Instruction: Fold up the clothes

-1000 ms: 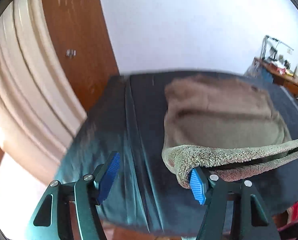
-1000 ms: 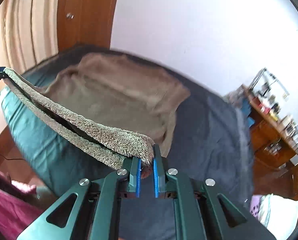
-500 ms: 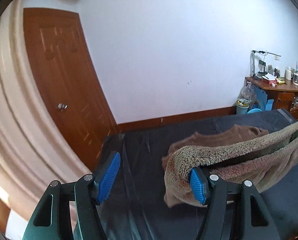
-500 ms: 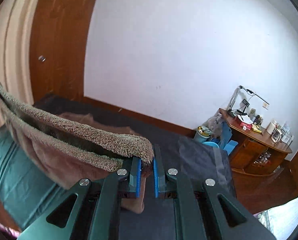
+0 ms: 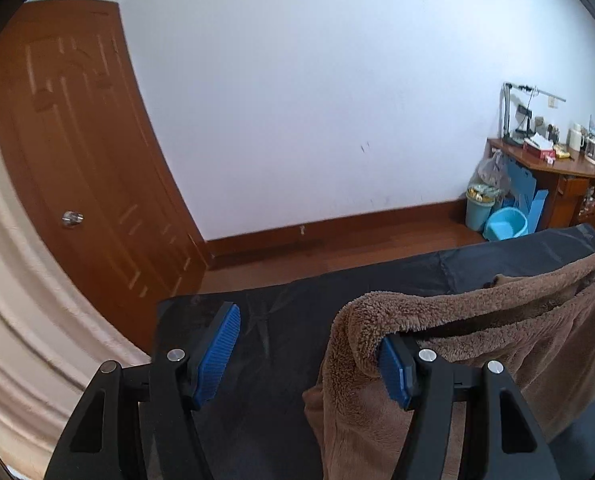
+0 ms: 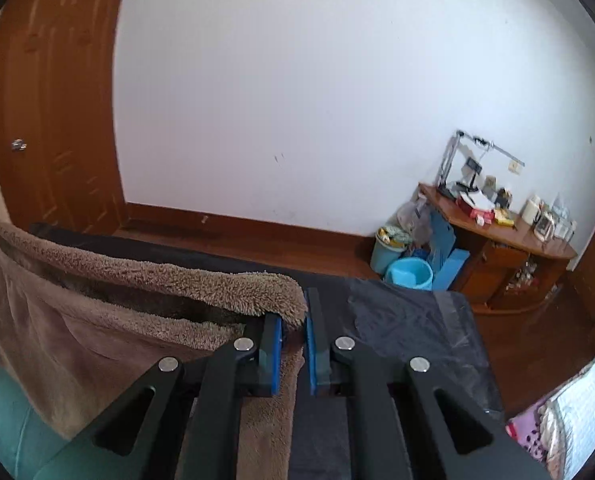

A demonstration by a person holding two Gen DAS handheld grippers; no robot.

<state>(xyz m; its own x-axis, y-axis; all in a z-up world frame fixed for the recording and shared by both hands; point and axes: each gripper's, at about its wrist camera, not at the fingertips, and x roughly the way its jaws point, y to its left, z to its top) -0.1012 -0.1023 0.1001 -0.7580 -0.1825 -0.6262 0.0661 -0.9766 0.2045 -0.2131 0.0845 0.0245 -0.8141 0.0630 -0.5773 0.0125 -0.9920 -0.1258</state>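
The bed [image 5: 377, 280], under a dark cover, fills the near half of both views, with a wooden door [image 5: 77, 160] at far left and a cluttered cabinet [image 6: 497, 240] at far right against the white wall.

The brown fleece garment [image 5: 477, 340] hangs in the air over the bed, its top edge stretched between the two tools and the rest draping down in front of them; whether its lower hem touches the cover cannot be told.

The right tool [image 6: 295, 344] is pressed together, pinching one corner of the fleece. The left tool [image 5: 309, 356] stands spread: the other corner is draped over its right finger [image 5: 393, 364] and hooked there, while its left finger is bare and well apart from the cloth.

This looks like the carry-over of a fold. To do it well, keep the top edge taut and level between the tools so the hanging part drops straight, then lay it down far edge first. The hooked corner is the weak point: tension alone seems to hold it, so any slack toward the right could let it slide off.
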